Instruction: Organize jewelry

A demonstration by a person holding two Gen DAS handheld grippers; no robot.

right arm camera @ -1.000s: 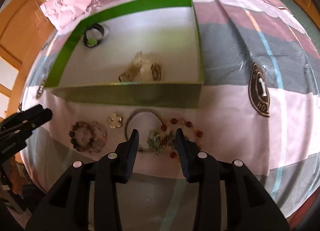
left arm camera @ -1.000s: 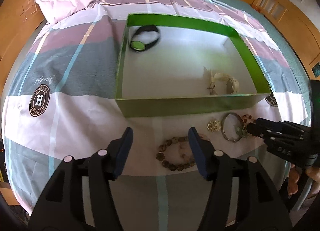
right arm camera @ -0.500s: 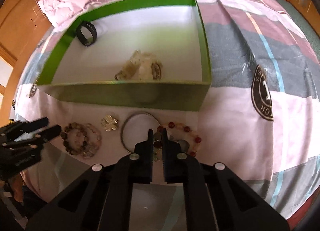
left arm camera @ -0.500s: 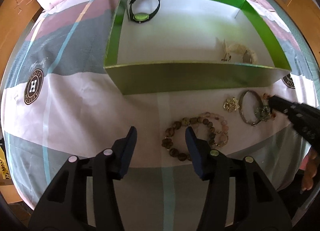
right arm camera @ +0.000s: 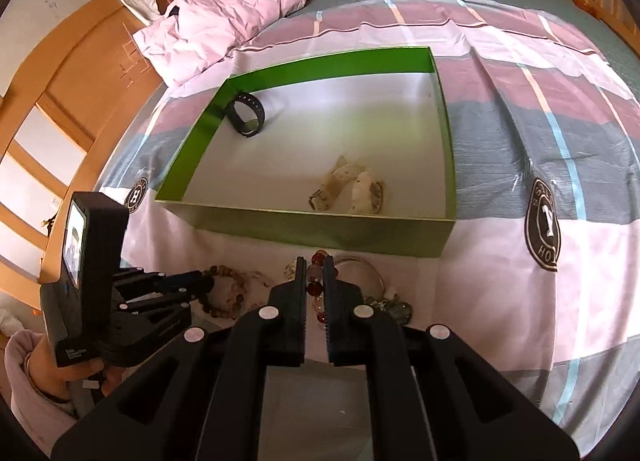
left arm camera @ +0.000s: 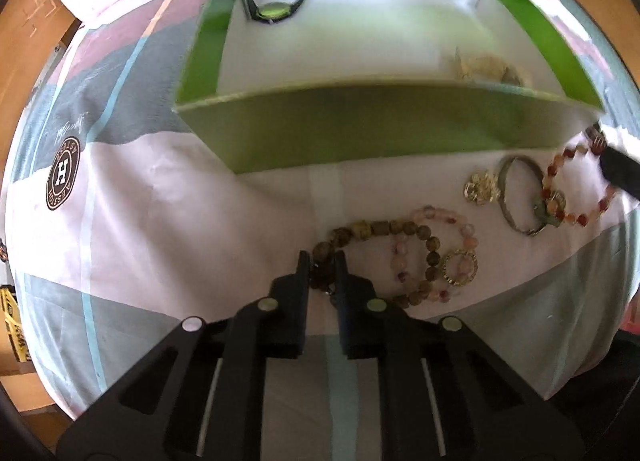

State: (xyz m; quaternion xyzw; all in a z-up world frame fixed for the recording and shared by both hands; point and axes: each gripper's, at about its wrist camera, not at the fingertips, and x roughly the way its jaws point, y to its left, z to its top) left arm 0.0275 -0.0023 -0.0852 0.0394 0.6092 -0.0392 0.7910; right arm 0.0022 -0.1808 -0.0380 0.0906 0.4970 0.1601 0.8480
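**Both grippers clamped on bracelets, box directly ahead**

Currently the olive bead bracelet [left arm camera: 400, 239] lies on the bedsheet [left arm camera: 160, 201], in front of the near wall of the green box [left arm camera: 360, 129]. The left gripper [left arm camera: 322, 261] is clenched on the left end of this loop; the beads sit between the two pads. The rest of the loop trails to the right of the gripper, tangled with a pink bead strand and a small gold ring [left arm camera: 460, 267].

The red bead bracelet [right arm camera: 316, 273] is grasped by the right gripper [right arm camera: 312, 265], which is also clenched. In the left wrist view this bracelet [left arm camera: 576, 189] appears partly raised at its far end, near the box corner.

The deciding relation: the box lies straight ahead of both grippers, beyond a raised wall. Each bracelet must, by judgement, clear that wall before release. The left gripper holds the lower, longer load; the right gripper appears nearer the wall.

Nearby items: a silver bangle [left arm camera: 520, 201] and a gold flower charm [left arm camera: 482, 187] rest between the two bracelets. Inside the box are a black watch [right arm camera: 246, 115] and a cream watch [right arm camera: 352, 191].

Limits of view:
- The right gripper is cut off at the edge of the left wrist view.
- Whether the pink strand is joined to the olive bracelet cannot be determined.
- The lower part of the red bracelet is hidden behind the right gripper fingers.
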